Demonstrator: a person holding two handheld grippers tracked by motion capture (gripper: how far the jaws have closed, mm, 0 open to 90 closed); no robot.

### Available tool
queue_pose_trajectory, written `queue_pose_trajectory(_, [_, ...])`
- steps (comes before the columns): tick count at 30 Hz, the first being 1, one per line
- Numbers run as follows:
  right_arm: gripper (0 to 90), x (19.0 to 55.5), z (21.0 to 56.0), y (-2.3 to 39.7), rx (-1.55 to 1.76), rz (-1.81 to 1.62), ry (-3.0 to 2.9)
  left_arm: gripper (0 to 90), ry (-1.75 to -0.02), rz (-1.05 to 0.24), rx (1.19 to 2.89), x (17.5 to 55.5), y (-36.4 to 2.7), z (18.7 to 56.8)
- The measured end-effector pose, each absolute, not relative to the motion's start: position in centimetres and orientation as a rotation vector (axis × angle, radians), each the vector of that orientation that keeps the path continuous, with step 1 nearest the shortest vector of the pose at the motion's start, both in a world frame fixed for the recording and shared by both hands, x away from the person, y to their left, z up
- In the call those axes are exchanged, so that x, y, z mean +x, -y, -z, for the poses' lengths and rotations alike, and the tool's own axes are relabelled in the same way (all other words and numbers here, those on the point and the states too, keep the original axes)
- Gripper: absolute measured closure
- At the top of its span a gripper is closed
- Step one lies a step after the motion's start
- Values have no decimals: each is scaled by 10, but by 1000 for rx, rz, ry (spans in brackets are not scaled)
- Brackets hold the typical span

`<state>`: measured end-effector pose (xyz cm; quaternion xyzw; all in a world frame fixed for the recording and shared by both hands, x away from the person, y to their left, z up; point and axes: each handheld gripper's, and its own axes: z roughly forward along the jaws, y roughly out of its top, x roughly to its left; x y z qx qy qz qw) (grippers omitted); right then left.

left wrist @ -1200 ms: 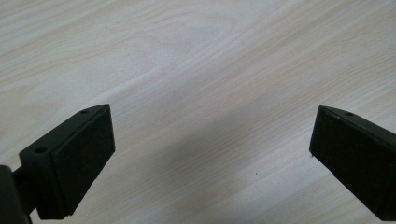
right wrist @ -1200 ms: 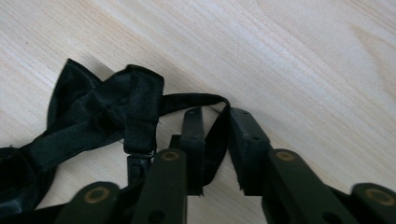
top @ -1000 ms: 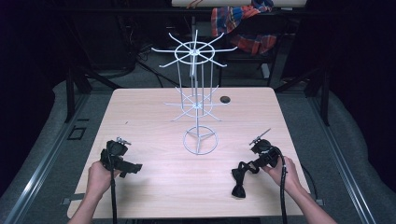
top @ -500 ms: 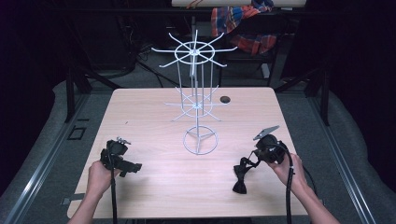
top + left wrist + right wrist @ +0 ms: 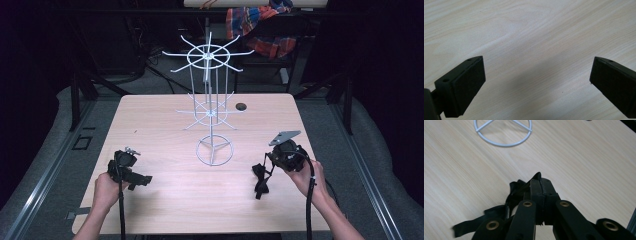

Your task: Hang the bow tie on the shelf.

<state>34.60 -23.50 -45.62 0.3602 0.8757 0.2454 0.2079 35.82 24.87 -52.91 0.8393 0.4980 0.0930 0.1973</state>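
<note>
While the right gripper is held above the table's right part, at about four o'clock from the rack's ring base, its jaws are pressed together on a black strap. In the right gripper view the strap is seen pinched at the jaw tips, with the rest bunched and trailing down to a loose end that is seen over the wood at seven o'clock in that view. In the high view the strap is seen hanging from the jaws, its lower end at or just above the tabletop; contact cannot be told.

A white wire spinner rack is stood at the table's centre, its ring base seen at eleven o'clock in the right gripper view, well apart from the strap. A small dark round object is seen on the table at one o'clock from the rack.

The left gripper is held low over the table at eight o'clock from the rack; its jaws are spread wide, with bare wood grain between them.
</note>
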Motion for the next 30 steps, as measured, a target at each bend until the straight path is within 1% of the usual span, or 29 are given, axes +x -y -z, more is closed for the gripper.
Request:
queue_pose_trajectory(19, [900, 352, 427, 214, 897, -747, -2425, 2, -1431, -261, 2354, 358, -252, 531])
queue_pose_trajectory(25, [900, 359, 419, 203, 865, -776, -2430, 1, -1409, -264, 2347, 357, -250, 531])
queue_pose_trajectory(30, [900, 363, 412, 193, 840, -810, -2422, 1, -1425, -257, 2355, 358, -251, 532])
